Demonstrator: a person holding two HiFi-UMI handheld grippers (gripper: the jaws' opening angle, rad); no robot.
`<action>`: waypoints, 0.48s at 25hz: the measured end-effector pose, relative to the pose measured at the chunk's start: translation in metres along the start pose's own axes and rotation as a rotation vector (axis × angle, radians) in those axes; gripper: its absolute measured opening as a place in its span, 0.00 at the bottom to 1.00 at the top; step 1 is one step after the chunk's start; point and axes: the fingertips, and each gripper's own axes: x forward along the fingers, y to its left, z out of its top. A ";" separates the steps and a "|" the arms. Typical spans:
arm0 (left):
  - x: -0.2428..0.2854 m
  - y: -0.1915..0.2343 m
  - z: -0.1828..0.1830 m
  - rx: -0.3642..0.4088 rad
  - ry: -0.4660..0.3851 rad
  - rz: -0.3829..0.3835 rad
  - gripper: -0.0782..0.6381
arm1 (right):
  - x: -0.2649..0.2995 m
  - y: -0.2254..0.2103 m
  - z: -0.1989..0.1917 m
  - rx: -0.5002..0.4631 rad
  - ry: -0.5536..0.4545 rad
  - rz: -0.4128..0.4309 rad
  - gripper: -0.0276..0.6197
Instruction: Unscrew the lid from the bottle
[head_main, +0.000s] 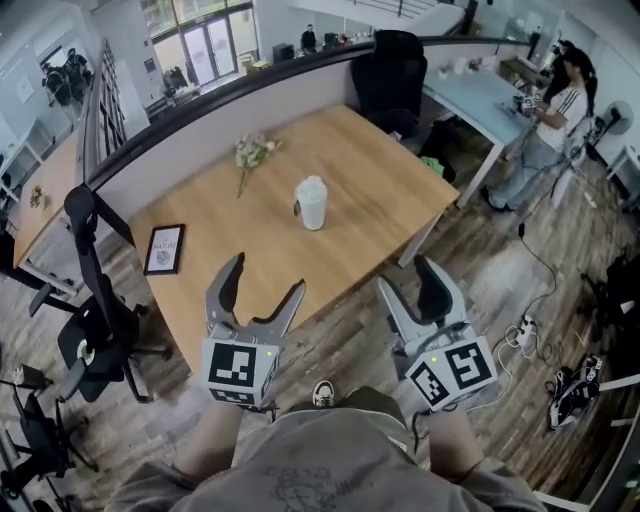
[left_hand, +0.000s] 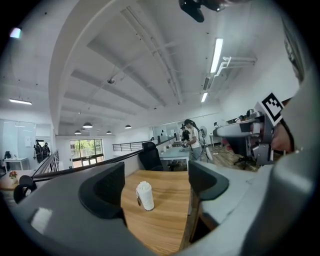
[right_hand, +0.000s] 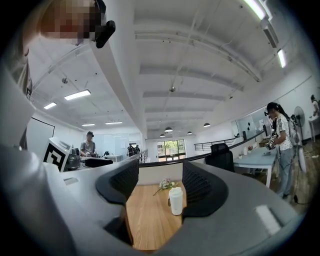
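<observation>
A white bottle with its lid on stands upright near the middle of the wooden table. It also shows far ahead between the jaws in the left gripper view, as the bottle, and in the right gripper view, as the bottle. My left gripper hovers open over the table's near edge. My right gripper is open beyond the table's near right edge, above the floor. Both hold nothing and are well short of the bottle.
A dried flower sprig lies at the table's far side and a framed picture at its left. Office chairs stand left of the table, another chair behind it. A person stands at a far desk. Cables lie on the floor at right.
</observation>
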 end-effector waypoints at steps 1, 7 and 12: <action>0.006 0.002 -0.002 -0.001 0.005 0.002 0.67 | 0.006 -0.004 -0.001 -0.001 0.003 0.003 0.44; 0.042 0.019 -0.004 0.002 0.008 0.029 0.67 | 0.046 -0.030 -0.006 0.006 0.010 0.032 0.44; 0.083 0.031 -0.012 -0.003 0.032 0.066 0.69 | 0.092 -0.057 -0.016 0.015 0.029 0.100 0.44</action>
